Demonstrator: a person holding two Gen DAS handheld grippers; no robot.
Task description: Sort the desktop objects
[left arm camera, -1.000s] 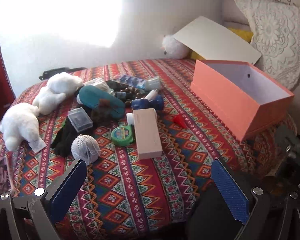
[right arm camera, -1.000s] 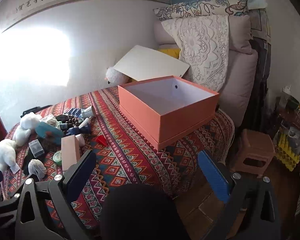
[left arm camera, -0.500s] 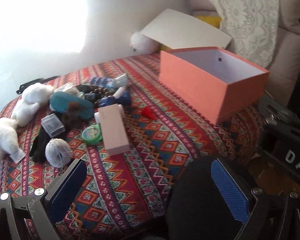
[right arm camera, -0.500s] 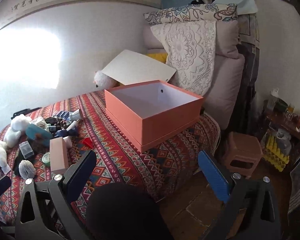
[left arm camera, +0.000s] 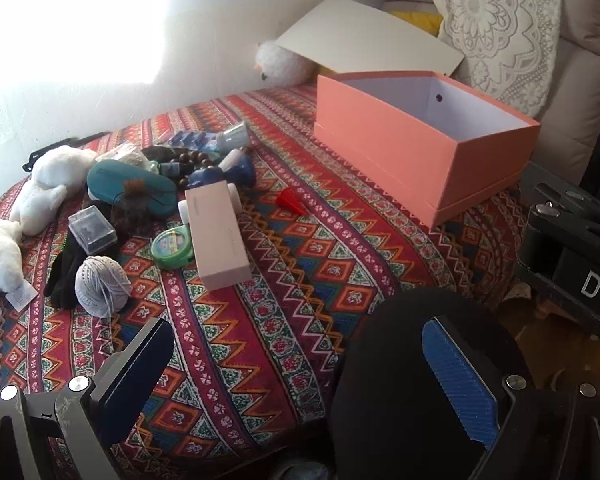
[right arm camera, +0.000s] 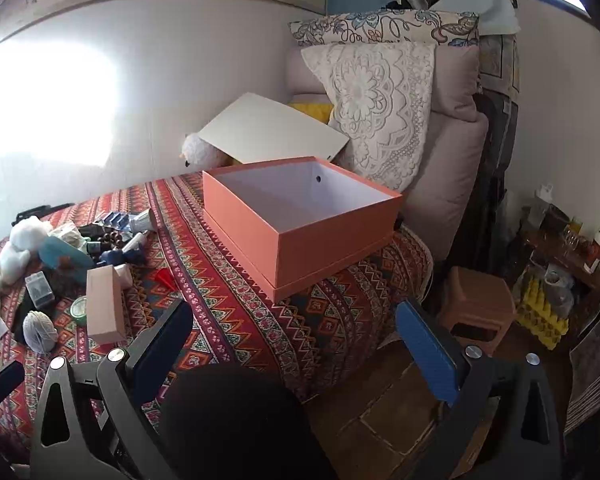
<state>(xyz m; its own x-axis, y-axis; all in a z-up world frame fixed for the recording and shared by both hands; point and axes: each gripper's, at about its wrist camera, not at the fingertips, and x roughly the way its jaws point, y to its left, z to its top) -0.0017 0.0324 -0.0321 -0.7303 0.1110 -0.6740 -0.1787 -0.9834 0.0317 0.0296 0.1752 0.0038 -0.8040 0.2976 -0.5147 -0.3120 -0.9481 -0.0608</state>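
An open orange box [left arm camera: 388, 160] stands at the right of a table under a patterned cloth [left arm camera: 284, 300]. To its left lies a heap of small items: a long pink box [left arm camera: 218, 236], a green tape measure [left arm camera: 172, 248], a grey yarn ball [left arm camera: 100, 286], a clear case [left arm camera: 92, 230], a teal pouch [left arm camera: 132, 186], a red cone [left arm camera: 290, 202] and white plush toys [left arm camera: 48, 188]. My left gripper [left arm camera: 300, 372] hangs open over the near edge, holding nothing. My right gripper [right arm camera: 296, 348] is open too, short of the orange box [right arm camera: 320, 240].
A dark rounded shape [left arm camera: 420, 380] fills the space low between the fingers in both views. The box lid [right arm camera: 272, 132] leans on cushions behind. A brown stool [right arm camera: 480, 304] and clutter sit on the floor at right. The right gripper's body [left arm camera: 572, 240] shows beside the table.
The left view has swung right and drawn back, so the heap sits further left and the orange box shows more fully. The right view shifted slightly. Both grippers stayed open.
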